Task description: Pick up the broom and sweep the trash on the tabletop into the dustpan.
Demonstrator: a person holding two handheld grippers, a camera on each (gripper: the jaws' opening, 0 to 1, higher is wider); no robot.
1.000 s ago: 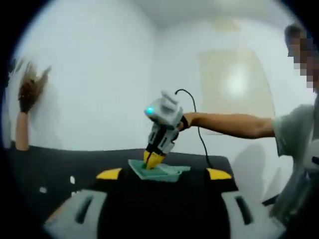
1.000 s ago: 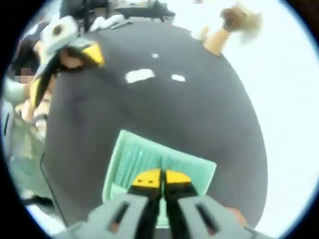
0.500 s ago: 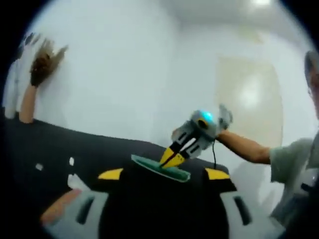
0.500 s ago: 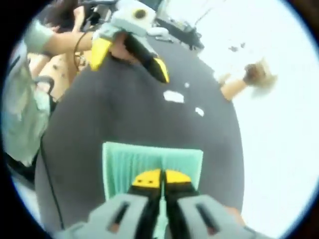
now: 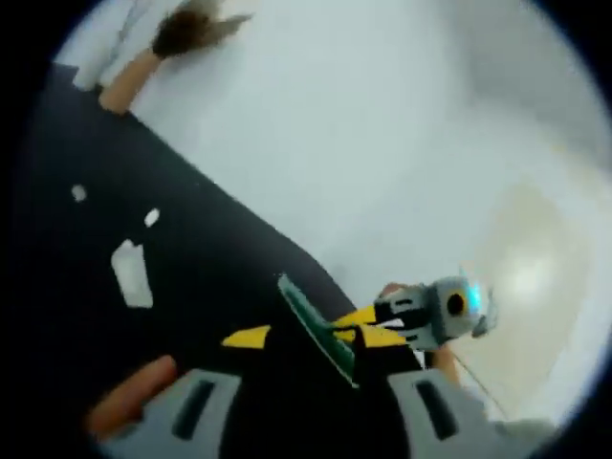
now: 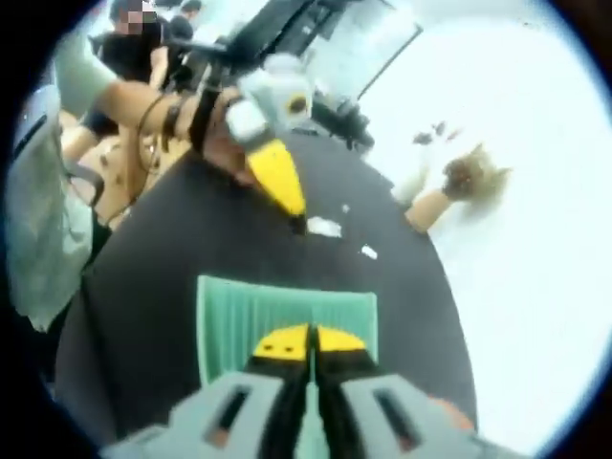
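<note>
Right gripper (image 6: 308, 337) pinches the dustpan (image 6: 285, 316), jaws pressed together on it: mint-green, ribbed, flat on the black tabletop (image 6: 172, 249). White trash scraps (image 5: 131, 273) lie on the cloth. Broom (image 5: 186, 29), tan handle and brown bristles, leans at the far edge. Left gripper (image 5: 304, 337) is spread, empty.

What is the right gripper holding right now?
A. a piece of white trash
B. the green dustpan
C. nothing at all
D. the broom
B: in the right gripper view the right gripper has its yellow-tipped jaws shut on the edge of the green dustpan, while the broom stands far off at the far edge of the black table.
</note>
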